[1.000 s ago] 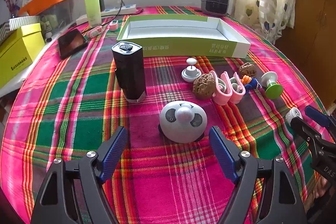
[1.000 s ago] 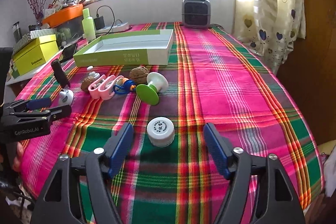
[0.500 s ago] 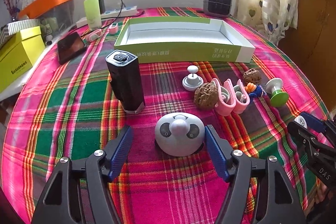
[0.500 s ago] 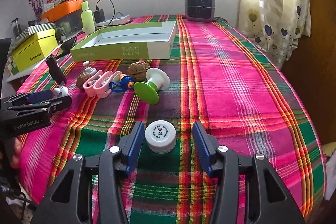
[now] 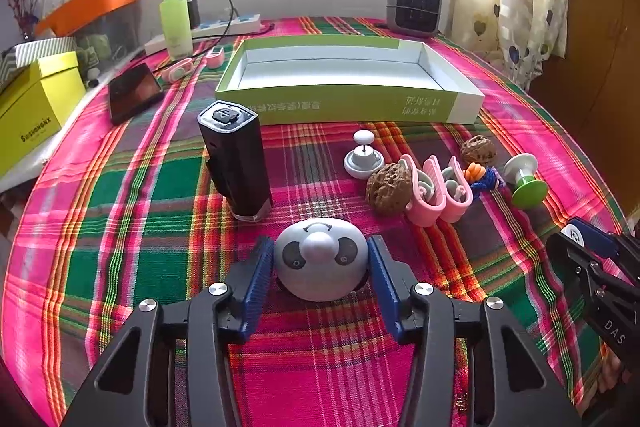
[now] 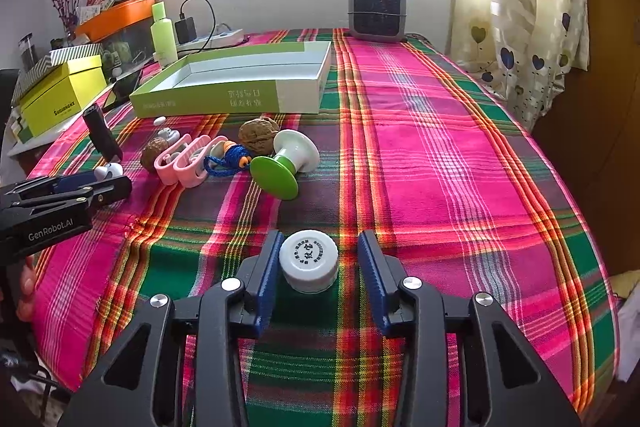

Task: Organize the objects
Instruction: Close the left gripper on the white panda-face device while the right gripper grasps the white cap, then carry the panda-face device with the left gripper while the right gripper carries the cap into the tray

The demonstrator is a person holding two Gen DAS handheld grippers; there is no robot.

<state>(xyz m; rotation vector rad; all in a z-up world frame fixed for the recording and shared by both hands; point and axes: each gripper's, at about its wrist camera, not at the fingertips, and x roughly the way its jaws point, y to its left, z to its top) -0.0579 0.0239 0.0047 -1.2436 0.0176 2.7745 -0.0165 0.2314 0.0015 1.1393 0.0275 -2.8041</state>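
A grey panda-faced round toy (image 5: 320, 259) sits on the plaid tablecloth between the blue pads of my left gripper (image 5: 319, 247). The jaws are closing and both pads touch its sides. A white screw cap (image 6: 308, 261) with printed characters lies between the pads of my right gripper (image 6: 321, 239), whose jaws are also closing. Its left pad is at the cap's edge, while a gap shows on the right. The open green-and-white box (image 5: 348, 103) stands farther back, empty.
A black upright device (image 5: 236, 163), two walnuts (image 5: 388, 187), pink clips (image 5: 436, 191), a blue cord, a white knob (image 5: 363, 157) and a green-and-white spool (image 6: 286, 165) lie before the box. Phone, yellow box, bottle and heater stand behind.
Both grippers' jaws have narrowed around their objects: the left onto the panda toy, the right toward the white cap. The left gripper edged forward so the toy sits between its pads.
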